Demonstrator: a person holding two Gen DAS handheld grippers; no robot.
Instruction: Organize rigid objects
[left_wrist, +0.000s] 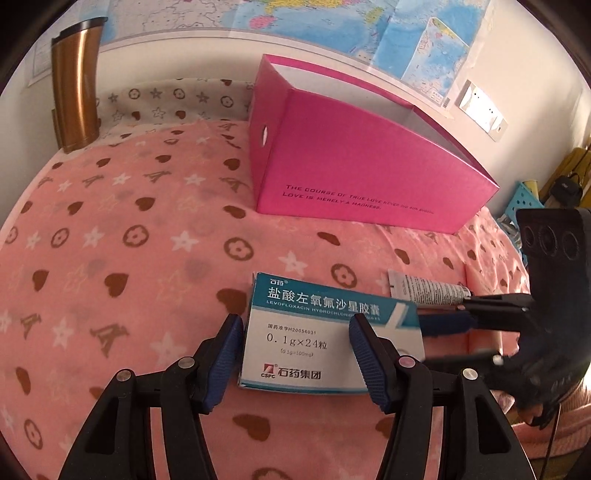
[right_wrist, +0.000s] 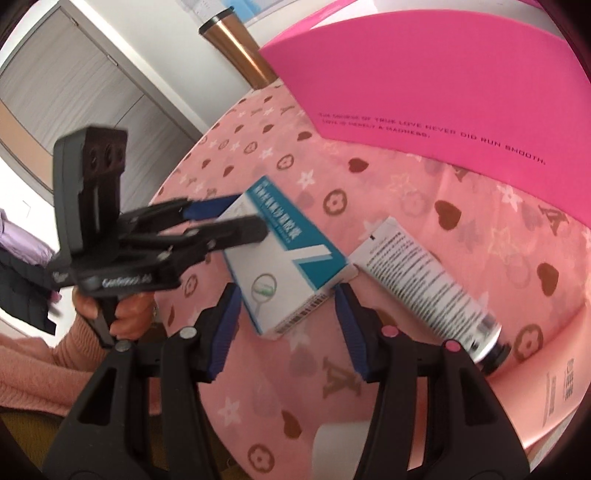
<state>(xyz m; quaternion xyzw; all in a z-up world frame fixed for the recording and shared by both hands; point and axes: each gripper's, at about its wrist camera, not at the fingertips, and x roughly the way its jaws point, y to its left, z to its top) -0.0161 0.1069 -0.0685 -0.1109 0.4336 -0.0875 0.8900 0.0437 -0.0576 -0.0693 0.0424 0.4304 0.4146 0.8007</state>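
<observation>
Your left gripper (left_wrist: 295, 325) hangs over the pill box (left_wrist: 314, 347), which lies flat on the blanket (left_wrist: 129, 258) in front of the open pink box (left_wrist: 351, 158). The fingers are apart. One pad sits just beside the box's left edge, the other is over its printed face, and neither seems to press on the card yet.

Square up before you close. Shift the left gripper sideways until both pads stand outside the box's two edges, then lower it so they meet the side walls and not the top face. The blanket is soft, so a pad that lands on the face will only push the box down into it.

Your right gripper (right_wrist: 288, 295) also has its fingers apart and holds nothing. It comes in low toward the same pill box, with the tube (right_wrist: 424, 291) just beside its right finger. Two grippers on one small box will likely collide — give the right one the tube instead, or hold it back.

Close gently, since thin card dents easily. Once the box is gripped, lift it straight up before you swing toward the pink box — its near wall is tall, so clear the rim before you lower the pill box inside.
</observation>
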